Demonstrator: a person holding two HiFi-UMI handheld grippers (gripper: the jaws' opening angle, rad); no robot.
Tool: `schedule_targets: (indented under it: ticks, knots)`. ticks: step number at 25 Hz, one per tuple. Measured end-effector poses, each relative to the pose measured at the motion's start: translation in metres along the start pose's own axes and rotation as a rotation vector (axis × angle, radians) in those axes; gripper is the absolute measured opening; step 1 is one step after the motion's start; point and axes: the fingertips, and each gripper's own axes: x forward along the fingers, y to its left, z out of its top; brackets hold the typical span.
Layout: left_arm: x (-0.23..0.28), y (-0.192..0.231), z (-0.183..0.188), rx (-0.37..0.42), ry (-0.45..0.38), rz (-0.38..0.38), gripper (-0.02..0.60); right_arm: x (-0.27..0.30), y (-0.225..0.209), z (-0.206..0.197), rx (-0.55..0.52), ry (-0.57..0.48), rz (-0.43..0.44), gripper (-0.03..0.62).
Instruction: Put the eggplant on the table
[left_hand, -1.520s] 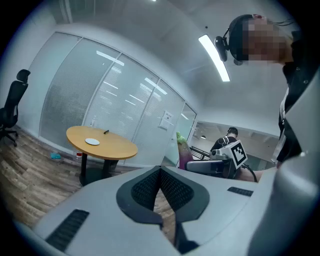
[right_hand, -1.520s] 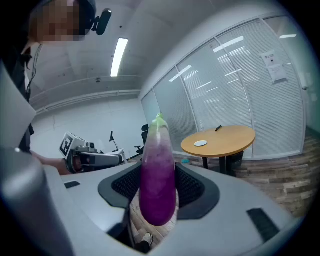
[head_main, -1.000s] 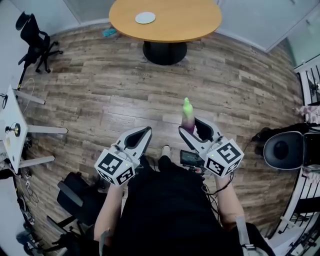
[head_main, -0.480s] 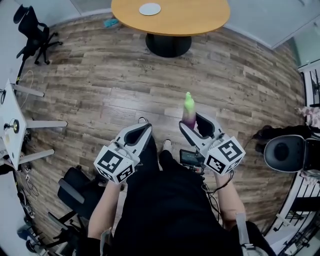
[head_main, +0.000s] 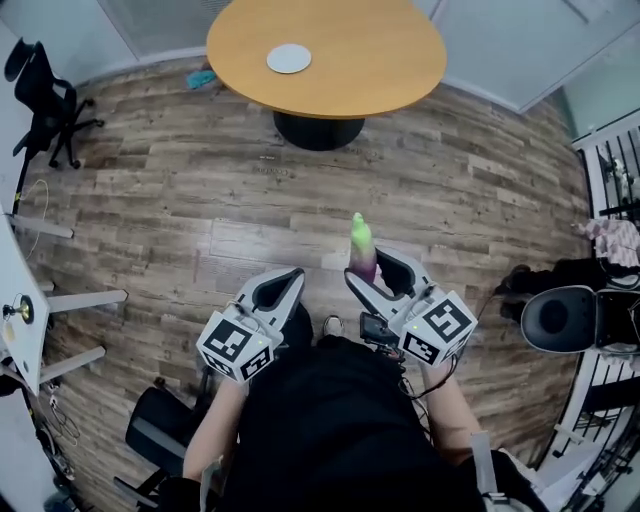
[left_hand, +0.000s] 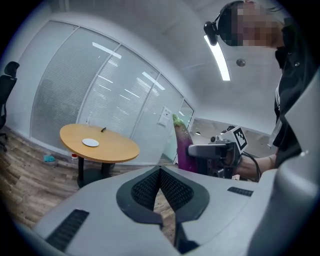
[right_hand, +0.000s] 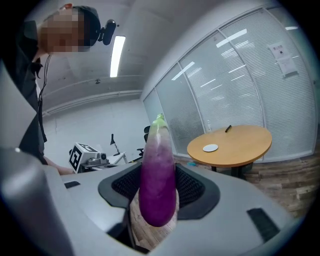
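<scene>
The eggplant (right_hand: 158, 180) is held upright by the wide-set fingers of the right gripper (head_main: 372, 275); the left gripper (head_main: 277, 292) is shut, empty. Carrying is judged in hand; the bench (head_main: 400, 70), well ahead of the eggplant, must be reached next.

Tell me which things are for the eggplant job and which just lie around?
For the job: eggplant, right gripper clamped on it, round wooden table.
Just lying about: white disc on the table, black office chair, blue thing on the floor.

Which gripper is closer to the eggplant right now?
Right. The right gripper is clamped on the eggplant, upright between its jaws; the left gripper is off to its left, shut, not touching it.
</scene>
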Motion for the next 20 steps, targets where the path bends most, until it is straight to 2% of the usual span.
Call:
schedule_targets:
  ticks: [5,11,15,20]
  knots:
    - [-0.001,0.039,0.027,0.014,-0.006,-0.019,0.000,0.038,-0.007,0.013,-0.006,0.007,-0.052,0.215]
    - [-0.002,0.074,0.043,-0.025,0.022,-0.084,0.000,0.063,-0.016,0.013,-0.014,0.034,-0.129,0.215]
    - [0.009,0.084,0.049,0.000,0.039,-0.113,0.000,0.066,-0.021,0.013,-0.019,0.057,-0.162,0.215]
    - [0.036,0.085,0.046,0.008,0.074,-0.122,0.000,0.058,-0.050,0.016,0.041,0.027,-0.202,0.215]
